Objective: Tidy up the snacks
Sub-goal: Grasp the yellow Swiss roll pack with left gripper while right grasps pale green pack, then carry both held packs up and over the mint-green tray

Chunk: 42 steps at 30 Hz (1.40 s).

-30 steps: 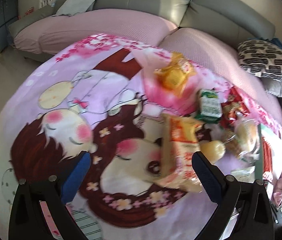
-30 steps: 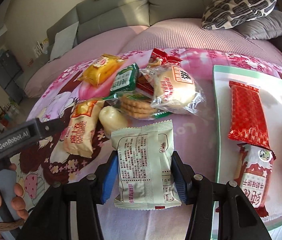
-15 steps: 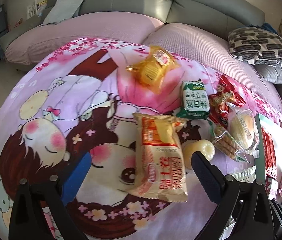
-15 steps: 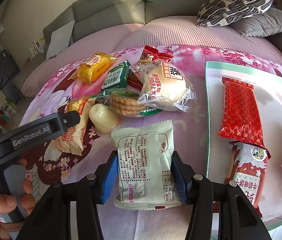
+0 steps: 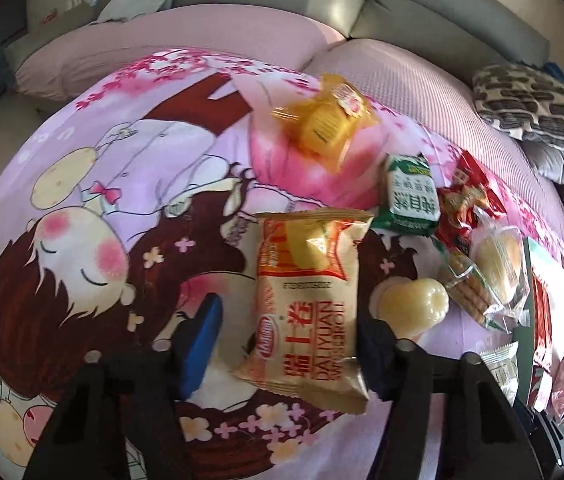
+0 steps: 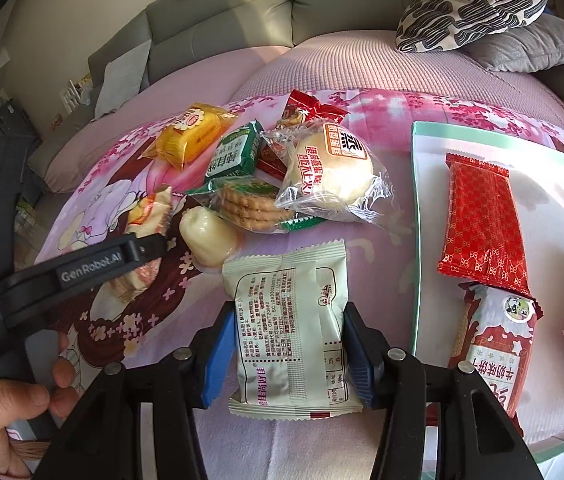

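Left gripper (image 5: 287, 344): jaws closing around the beige cake packet (image 5: 307, 304), which lies flat on the cartoon cloth (image 5: 82, 208) between the blue pads; left pad not yet touching. Right gripper (image 6: 287, 354): clamped on a pale green packet (image 6: 289, 328), just left of the tray (image 6: 415, 208). Tray holds a red wafer bar (image 6: 481, 224), a red-and-white biscuit packet (image 6: 495, 344) and a pink packet at its right edge. Loose pile beyond: jelly cup (image 6: 208, 236), crackers (image 6: 250, 206), bun (image 6: 333, 176).

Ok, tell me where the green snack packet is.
In the right wrist view, the green snack packet lies centre-left in the pile, between the yellow cake packet and the wrapped bun.
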{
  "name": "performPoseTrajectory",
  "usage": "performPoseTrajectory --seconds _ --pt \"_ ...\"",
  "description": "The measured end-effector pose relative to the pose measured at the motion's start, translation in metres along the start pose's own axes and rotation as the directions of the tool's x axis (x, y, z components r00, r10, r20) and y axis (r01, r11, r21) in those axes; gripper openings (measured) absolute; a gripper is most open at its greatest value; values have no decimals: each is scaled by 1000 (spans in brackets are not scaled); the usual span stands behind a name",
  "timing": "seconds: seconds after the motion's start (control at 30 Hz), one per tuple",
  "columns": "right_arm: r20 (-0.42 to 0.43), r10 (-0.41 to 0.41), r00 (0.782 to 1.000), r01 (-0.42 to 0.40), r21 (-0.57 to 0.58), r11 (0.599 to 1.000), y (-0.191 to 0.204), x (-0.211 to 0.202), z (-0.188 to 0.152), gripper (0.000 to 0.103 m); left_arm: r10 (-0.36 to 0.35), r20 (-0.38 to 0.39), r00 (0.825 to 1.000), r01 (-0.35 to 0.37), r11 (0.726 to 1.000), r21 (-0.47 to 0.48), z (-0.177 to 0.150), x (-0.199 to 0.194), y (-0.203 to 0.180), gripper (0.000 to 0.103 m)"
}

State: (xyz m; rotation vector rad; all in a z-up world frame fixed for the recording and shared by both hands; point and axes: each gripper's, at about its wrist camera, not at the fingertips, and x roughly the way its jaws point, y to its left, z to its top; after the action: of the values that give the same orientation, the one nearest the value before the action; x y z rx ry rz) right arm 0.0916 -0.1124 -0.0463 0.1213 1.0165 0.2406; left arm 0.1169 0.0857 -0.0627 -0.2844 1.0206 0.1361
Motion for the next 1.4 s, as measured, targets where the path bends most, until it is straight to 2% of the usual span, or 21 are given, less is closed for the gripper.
performPoseTrajectory --seconds 0.07,0.47,0.87,1.17,1.4 --pt "-1 -1 1000 1 -2 1000 0 0 0 54 -6 -3 1000 6 1000 -13 0 -1 4 50" --pt "5 0 1000 0 -1 1000 -1 0 0 54 -27 -14 1000 27 1000 -8 -1 -1 3 40" --pt "44 20 999 -21 31 999 -5 -10 1 54 -57 68 996 58 998 -3 3 -33 -1 38" --pt "122 51 991 -55 27 998 -2 -32 7 54 -88 169 982 88 996 6 6 -72 -3 38" --pt "160 50 986 -58 44 997 -7 -45 9 54 -123 200 972 117 992 40 8 -87 -19 38"
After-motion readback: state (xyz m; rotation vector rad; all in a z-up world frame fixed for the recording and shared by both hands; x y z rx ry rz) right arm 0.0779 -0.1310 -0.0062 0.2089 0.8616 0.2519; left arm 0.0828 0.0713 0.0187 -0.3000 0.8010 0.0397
